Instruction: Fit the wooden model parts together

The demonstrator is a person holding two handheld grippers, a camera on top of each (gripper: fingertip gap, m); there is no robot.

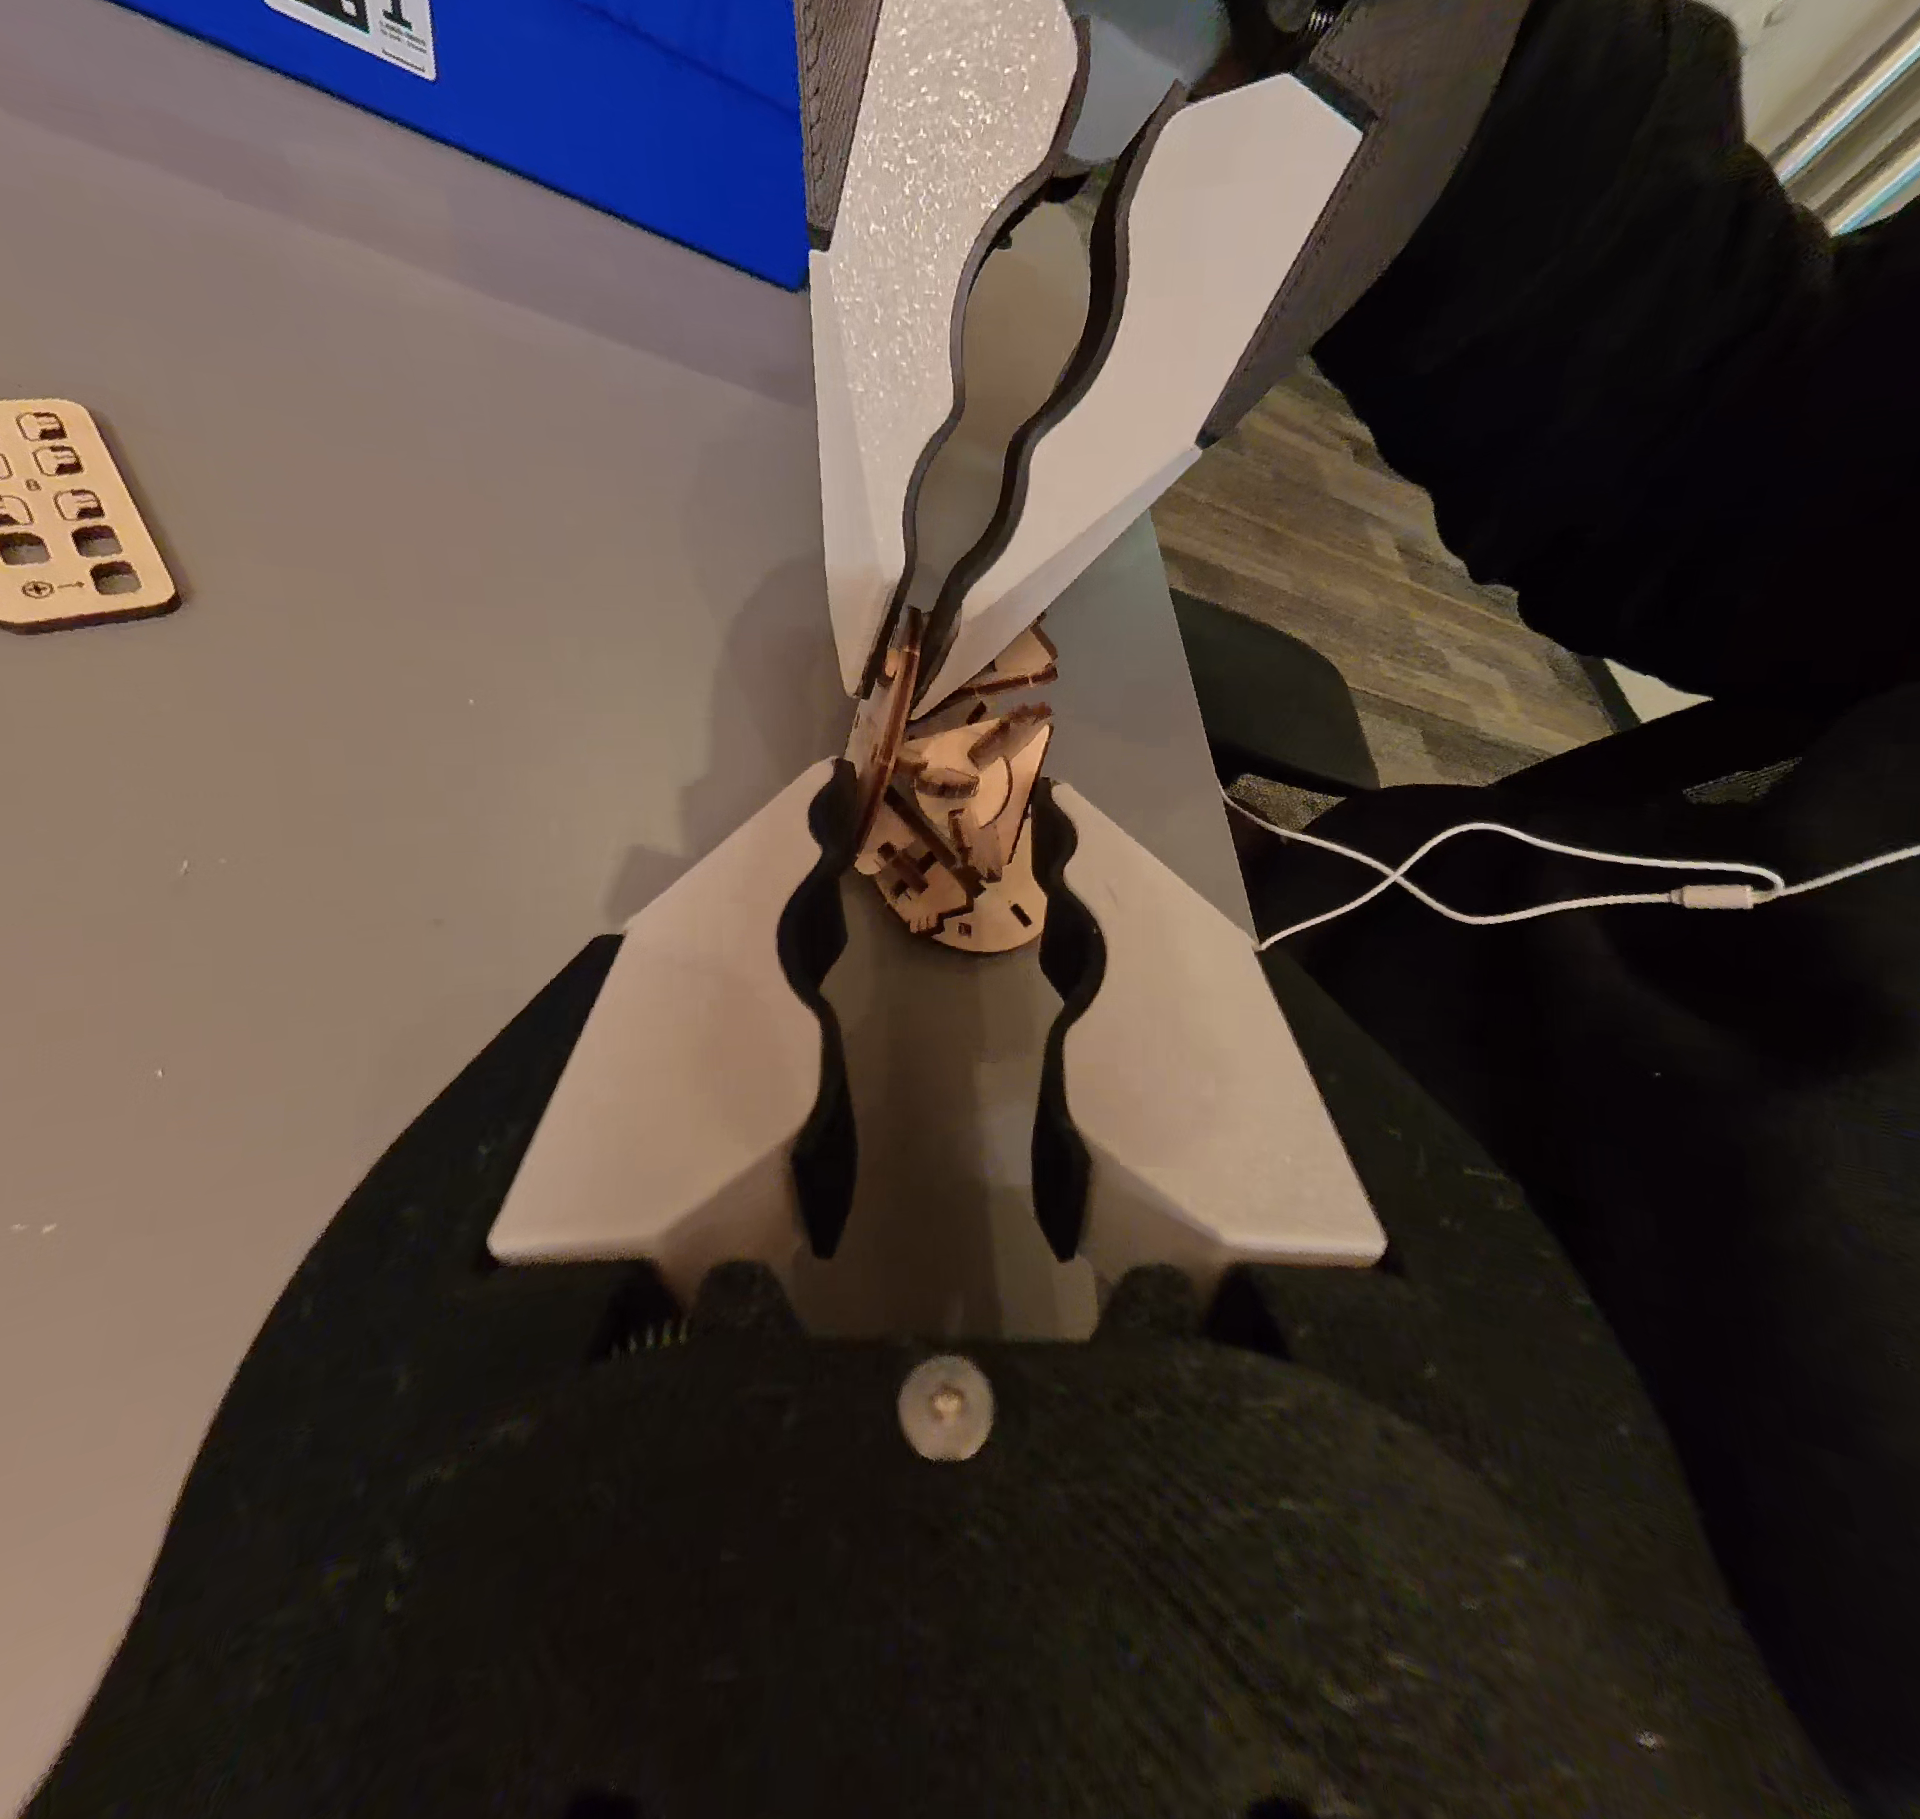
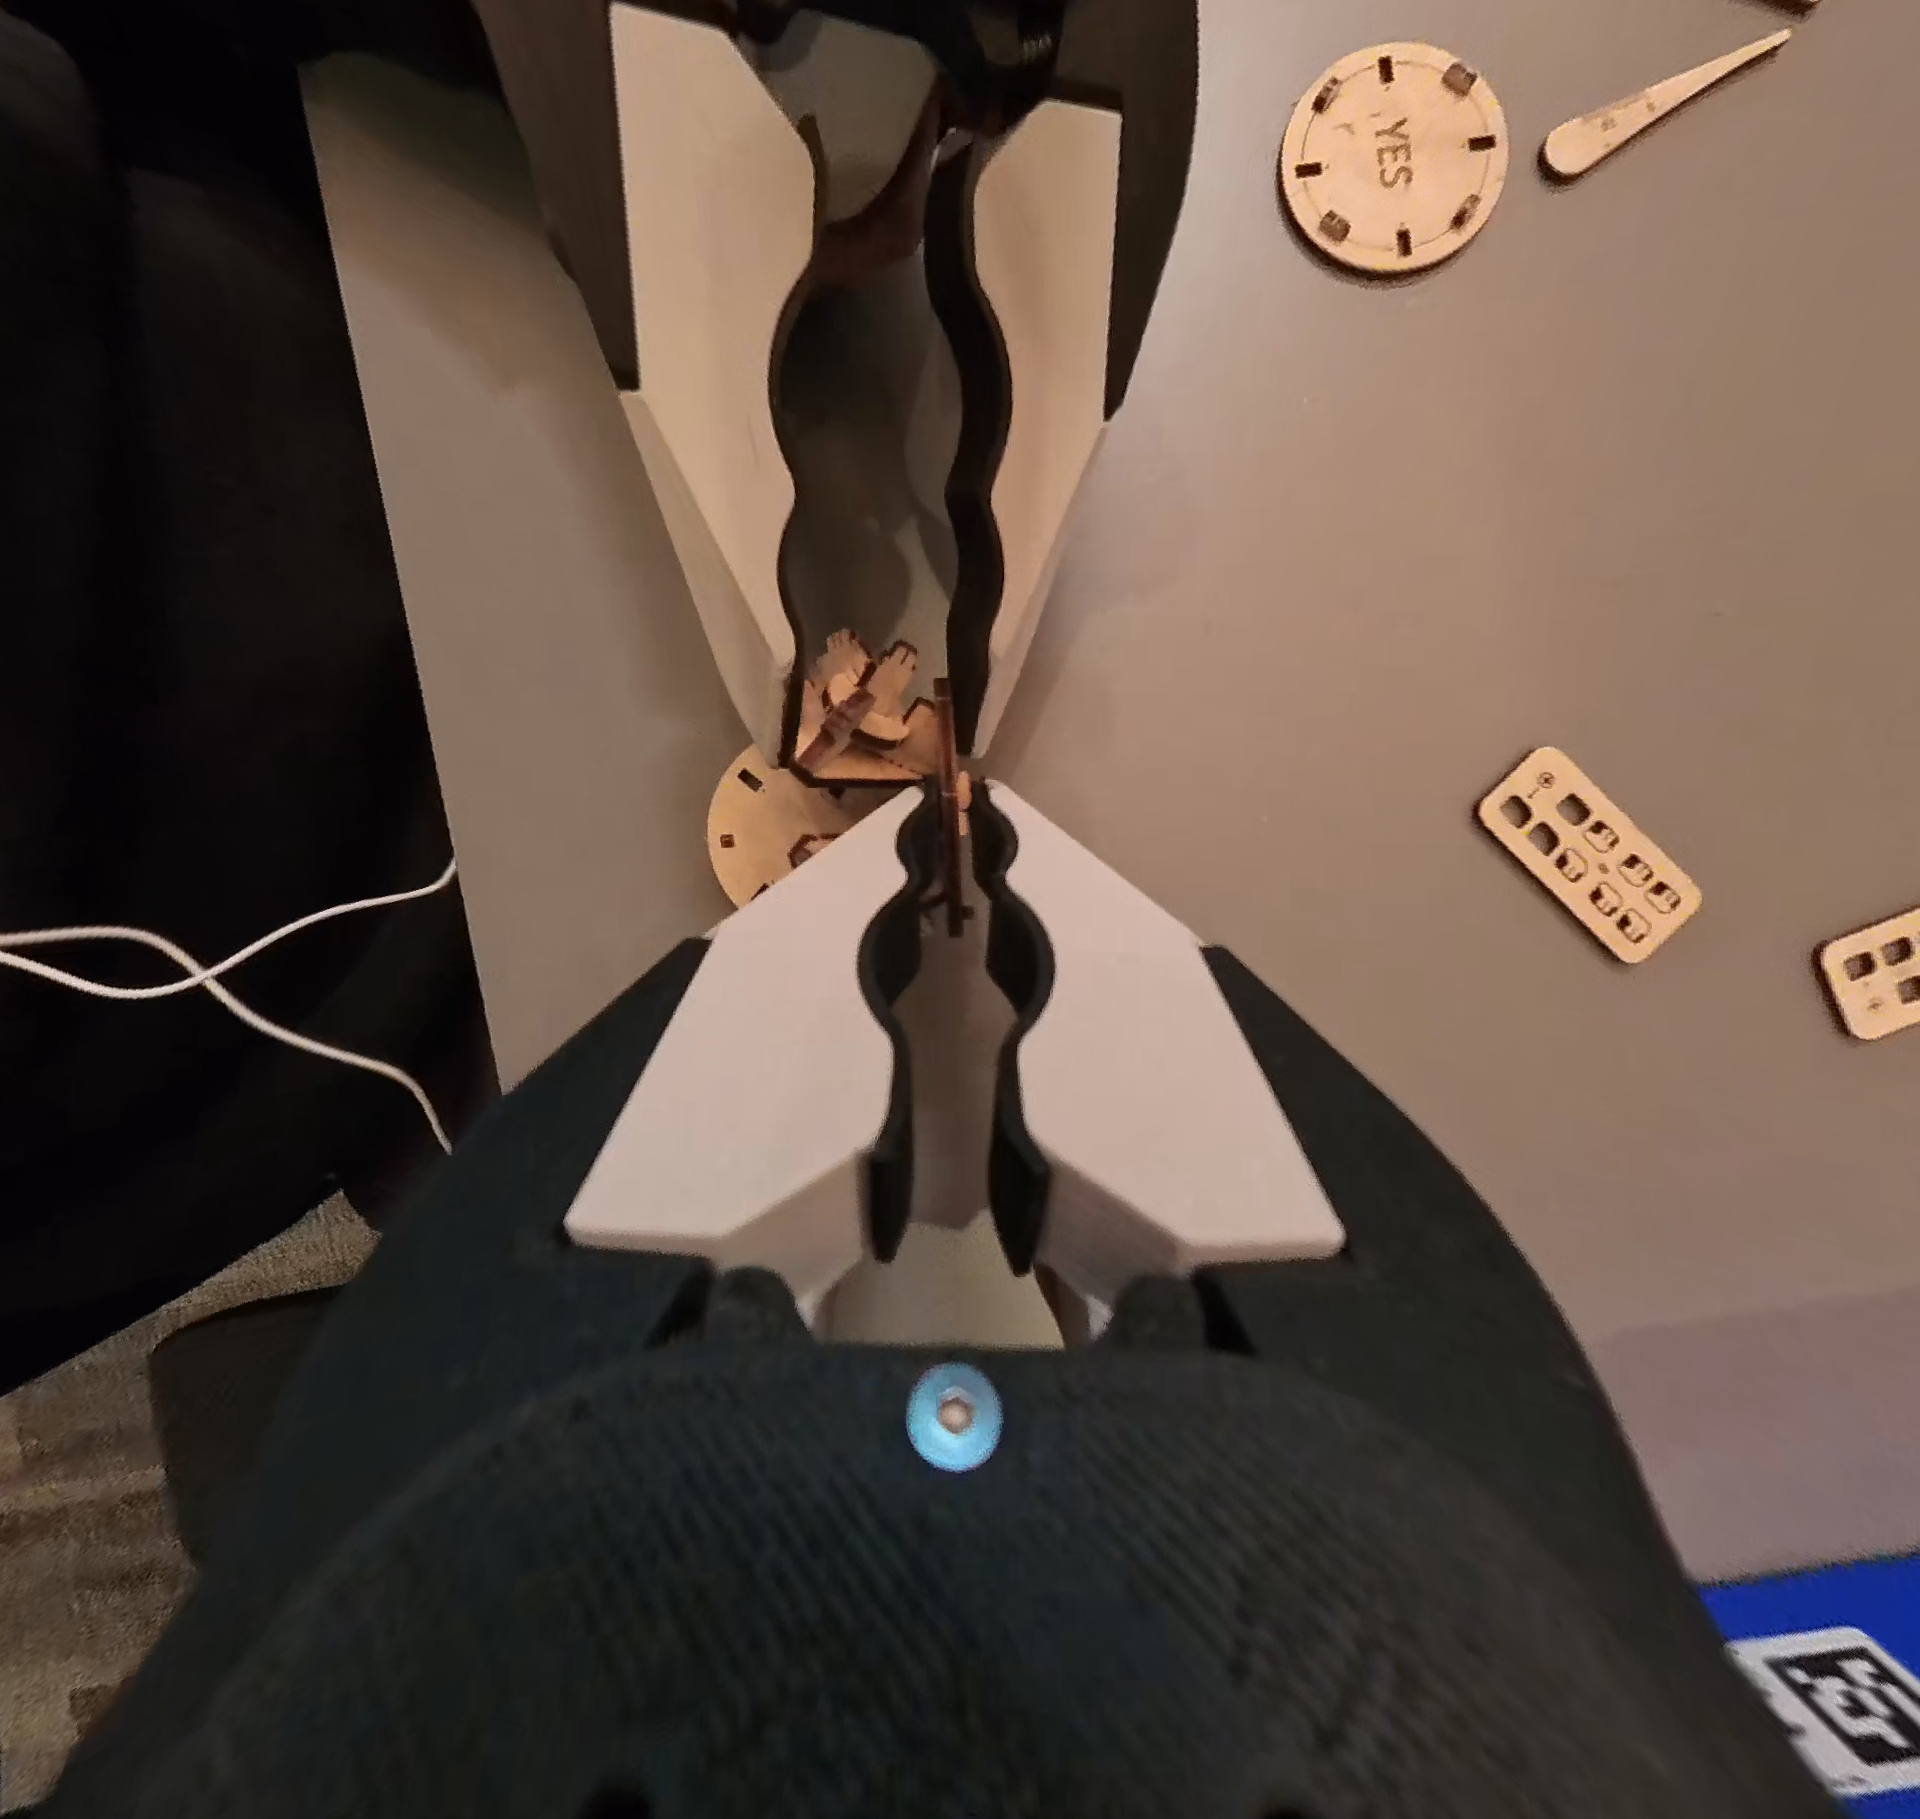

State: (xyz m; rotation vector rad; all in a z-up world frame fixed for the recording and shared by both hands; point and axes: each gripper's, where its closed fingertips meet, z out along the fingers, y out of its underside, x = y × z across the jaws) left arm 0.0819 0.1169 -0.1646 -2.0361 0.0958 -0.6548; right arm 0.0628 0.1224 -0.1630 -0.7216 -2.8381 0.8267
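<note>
- Grey desk (image 2: 1455, 574) carries loose wooden pieces (image 2: 1392, 171); patterned carpet floor (image 1: 1382, 564) beyond its edge.
- Left gripper (image 1: 940, 813) fingers part-open around a wooden assembly (image 1: 966, 834), pressing it.
- Right gripper (image 2: 951, 813) faces it, fingers nearly closed, pinching a thin wooden disc (image 2: 948, 834) edge-on.

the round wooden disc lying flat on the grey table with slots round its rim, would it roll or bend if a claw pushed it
Probably neither. The round wooden disc lies flat on the grey table, so it would likely slide, not roll. It looks like thin, rigid plywood: light, hard to lift off its face, and perhaps weak around the slots.

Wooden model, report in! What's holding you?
Left gripper shut on wooden model. Right gripper pinching thin wooden disc against it. Nothing in the way.
</note>
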